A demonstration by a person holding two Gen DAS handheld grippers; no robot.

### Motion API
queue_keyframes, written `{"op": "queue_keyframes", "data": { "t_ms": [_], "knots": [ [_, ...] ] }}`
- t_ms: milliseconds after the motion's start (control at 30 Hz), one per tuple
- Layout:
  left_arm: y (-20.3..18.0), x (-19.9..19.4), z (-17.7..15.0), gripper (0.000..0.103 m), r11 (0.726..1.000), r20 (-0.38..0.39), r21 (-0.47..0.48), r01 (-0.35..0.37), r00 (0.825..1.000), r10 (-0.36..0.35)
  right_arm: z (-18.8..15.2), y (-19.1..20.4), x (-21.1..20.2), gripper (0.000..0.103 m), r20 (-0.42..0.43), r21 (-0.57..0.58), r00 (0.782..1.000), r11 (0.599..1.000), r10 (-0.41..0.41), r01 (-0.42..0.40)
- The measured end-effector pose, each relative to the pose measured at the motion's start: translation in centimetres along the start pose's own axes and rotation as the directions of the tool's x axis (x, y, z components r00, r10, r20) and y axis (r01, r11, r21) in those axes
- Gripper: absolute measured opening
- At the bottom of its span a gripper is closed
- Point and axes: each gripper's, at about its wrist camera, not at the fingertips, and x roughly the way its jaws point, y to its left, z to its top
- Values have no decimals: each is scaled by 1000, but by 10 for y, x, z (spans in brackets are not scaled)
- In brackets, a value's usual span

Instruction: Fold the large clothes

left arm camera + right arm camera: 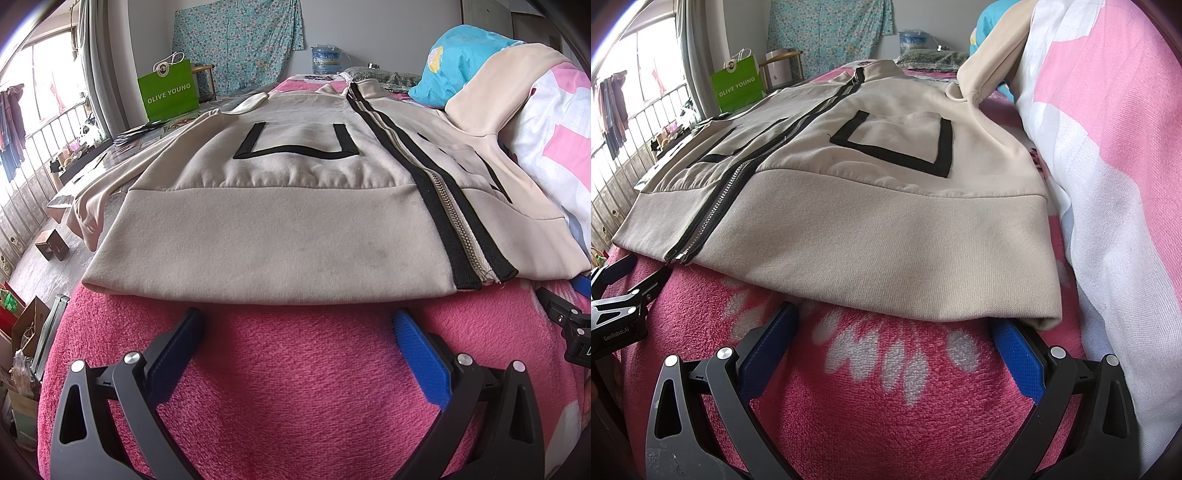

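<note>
A beige zip-up jacket (280,229) with black trim and black-outlined pockets lies flat, front up, on a pink fleece blanket (295,373). Its bottom hem faces me. It also shows in the right wrist view (879,243). My left gripper (297,319) is open, its blue pads just short of the hem's left half, resting low over the blanket. My right gripper (897,319) is open at the hem's right half, with the fingertips at or slightly under the hem edge. One sleeve (92,214) hangs off the left; the other (990,62) drapes up over bedding.
A pink and white quilt (1108,184) is piled along the right. A blue pillow (458,62) lies at the far right. A green shopping bag (168,92), a table with clutter and a window railing stand to the left. Boxes sit on the floor at left.
</note>
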Motion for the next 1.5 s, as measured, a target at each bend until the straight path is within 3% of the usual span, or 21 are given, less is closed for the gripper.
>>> {"op": "queue_keyframes", "data": {
  "t_ms": [1500],
  "knots": [
    [-1,0,0,99,1000,-7,10,-12,1000,12,1,2,1,98,-5,-3,1000,1000,-3,3]
  ]
}}
